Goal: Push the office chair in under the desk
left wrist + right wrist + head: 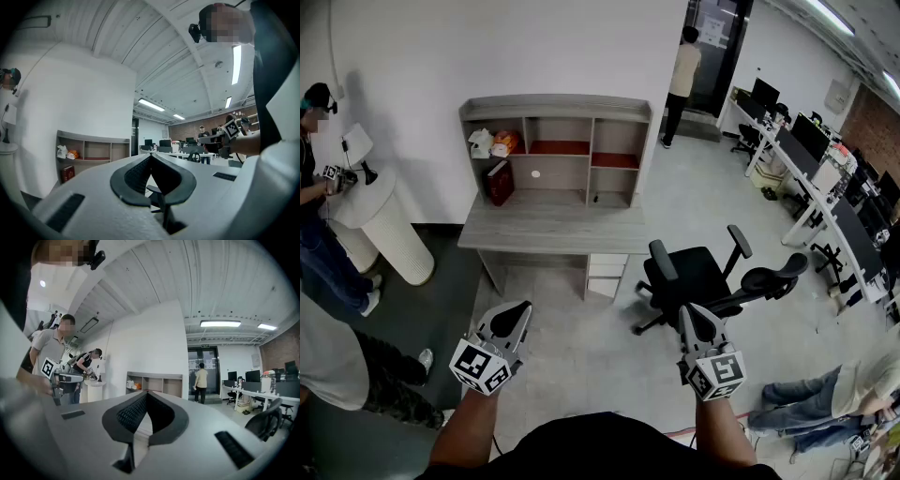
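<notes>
The room is lit brightly by long ceiling lights (220, 323), and only soft shadows are cast on the floor (581, 366). Both gripper views are bent round at the edges, with dark corners, and the nearest parts are blurred.

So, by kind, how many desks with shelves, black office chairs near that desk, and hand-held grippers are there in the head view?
Desks with shelves: 1, the desk
Black chairs near it: 1, the office chair, standing apart from the desk, not under it
Grippers: 2, the left gripper and the right gripper, each claw shut and empty
Total: 4
</notes>
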